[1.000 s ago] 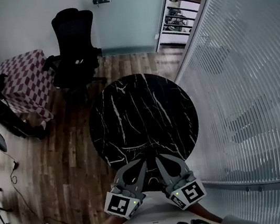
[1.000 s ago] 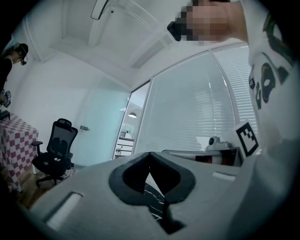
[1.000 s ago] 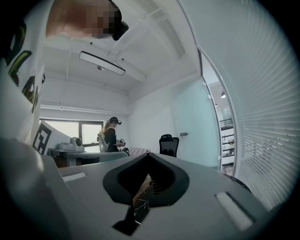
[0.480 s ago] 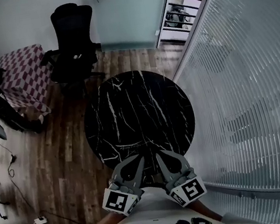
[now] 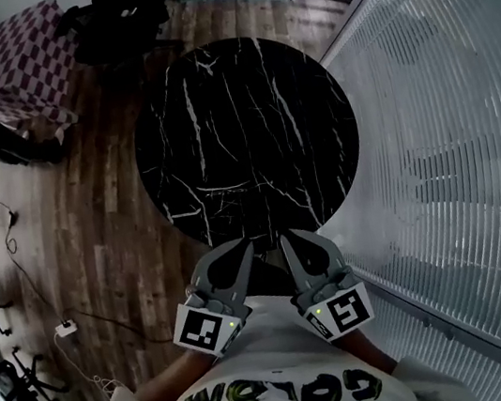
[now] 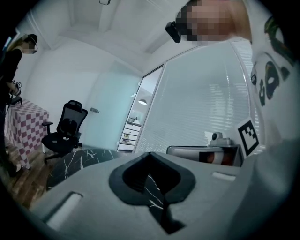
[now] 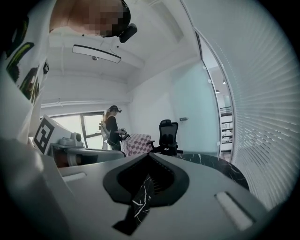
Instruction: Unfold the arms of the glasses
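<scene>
Nearest, noted one white shirt [image 5: 279, 371] with green lettering across it. Just in front of it, counted two grippers, side by side, near each other but apart, and two marker cubes [image 5: 206, 331], one on the back of each. Found the left gripper [image 5: 239, 246] closed: jaws pressed fully together, tips meeting, nothing held between them, with only a strip of dark veined stone visible through the slot behind the tips. Found the right gripper [image 5: 289, 238] in the same condition, jaws together and empty. Saw both pointing toward the near rim of one round black marble table [image 5: 246, 119] with white veins. Searched all three views for the glasses and could not make them out, so could not tell their place. Around the table, saw brown wooden floor [image 5: 105, 238], and on it, at the left, one small white plug block [image 5: 65, 328]. To the right of the table, saw one long wall of white slatted blinds [image 5: 445, 114]. Beyond the far rim, counted one black office chair [image 6: 70, 119] and, just beside it, one small table under a checked cloth [image 5: 16, 48]. Farthest, before a bright window [image 7: 91, 124], saw one person [image 7: 111, 129] standing near that checked cloth.
</scene>
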